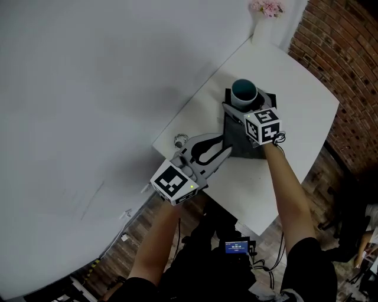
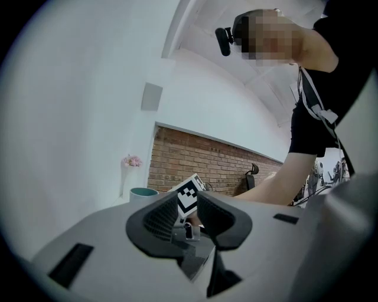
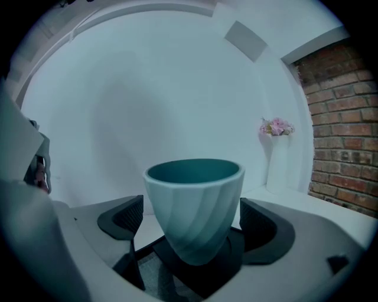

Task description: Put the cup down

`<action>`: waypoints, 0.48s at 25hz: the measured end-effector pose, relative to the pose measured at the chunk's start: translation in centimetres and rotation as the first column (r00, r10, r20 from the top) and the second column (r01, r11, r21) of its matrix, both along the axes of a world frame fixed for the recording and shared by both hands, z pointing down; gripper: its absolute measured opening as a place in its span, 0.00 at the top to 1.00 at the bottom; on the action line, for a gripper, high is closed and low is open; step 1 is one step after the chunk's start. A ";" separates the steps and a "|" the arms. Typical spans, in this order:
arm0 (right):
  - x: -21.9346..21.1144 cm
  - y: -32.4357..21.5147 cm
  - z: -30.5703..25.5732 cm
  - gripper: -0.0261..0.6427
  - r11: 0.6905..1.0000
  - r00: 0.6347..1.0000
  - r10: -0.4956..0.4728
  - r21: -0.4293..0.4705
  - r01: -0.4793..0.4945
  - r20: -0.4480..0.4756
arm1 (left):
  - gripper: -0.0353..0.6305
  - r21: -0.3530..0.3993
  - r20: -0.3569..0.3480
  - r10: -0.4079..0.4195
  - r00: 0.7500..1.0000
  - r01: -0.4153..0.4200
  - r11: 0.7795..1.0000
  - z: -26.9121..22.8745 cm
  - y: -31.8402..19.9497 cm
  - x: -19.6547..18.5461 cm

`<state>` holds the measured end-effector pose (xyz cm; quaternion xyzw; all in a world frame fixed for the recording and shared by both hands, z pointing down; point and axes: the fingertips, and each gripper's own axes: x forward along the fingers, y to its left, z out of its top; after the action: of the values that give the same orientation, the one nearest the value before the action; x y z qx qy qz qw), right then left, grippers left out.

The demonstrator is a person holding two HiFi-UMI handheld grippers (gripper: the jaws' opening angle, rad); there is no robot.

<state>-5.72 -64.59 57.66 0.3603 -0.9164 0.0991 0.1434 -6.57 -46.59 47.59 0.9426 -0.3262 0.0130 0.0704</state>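
A pale teal ribbed cup (image 1: 244,91) (image 3: 195,206) stands upright on a dark mat (image 1: 239,141) on the white table (image 1: 307,106). My right gripper (image 1: 248,101) (image 3: 192,221) is round the cup with its jaws wide, a dark pad on either side and a gap to the cup's body, so it is open. The left gripper (image 1: 220,146) (image 2: 189,215) lies near the table's left corner, pointing at the mat, open with nothing between its pads. In the left gripper view the cup (image 2: 143,193) peeks over the left jaw.
A white vase with pink flowers (image 1: 266,17) (image 3: 276,153) stands at the table's far corner against the white wall. A brick wall (image 1: 348,47) runs on the right. A small metal object (image 1: 180,140) sits at the table's left corner.
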 end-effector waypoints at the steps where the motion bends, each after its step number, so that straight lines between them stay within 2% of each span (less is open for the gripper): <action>1: 0.4 0.4 -0.1 0.22 1.000 1.000 0.000 -0.007 0.000 0.002 | 0.81 -0.006 0.009 -0.003 1.000 0.003 1.000 0.0 0.1 -0.1; 5: 2.7 2.5 -0.7 0.22 0.998 0.999 0.018 -0.062 -0.016 0.032 | 0.81 -0.033 0.023 -0.026 0.999 0.027 0.999 0.1 0.7 -0.9; 12: 5.6 7.3 -3.6 0.22 0.996 0.996 0.022 -0.092 -0.014 0.083 | 0.81 -0.008 -0.020 -0.021 1.000 0.021 1.000 -0.9 2.9 -0.9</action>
<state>-0.10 -57.26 54.03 0.3572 -0.9129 0.1573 0.1199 -7.44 -43.73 46.70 0.9389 -0.3352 0.0042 0.0776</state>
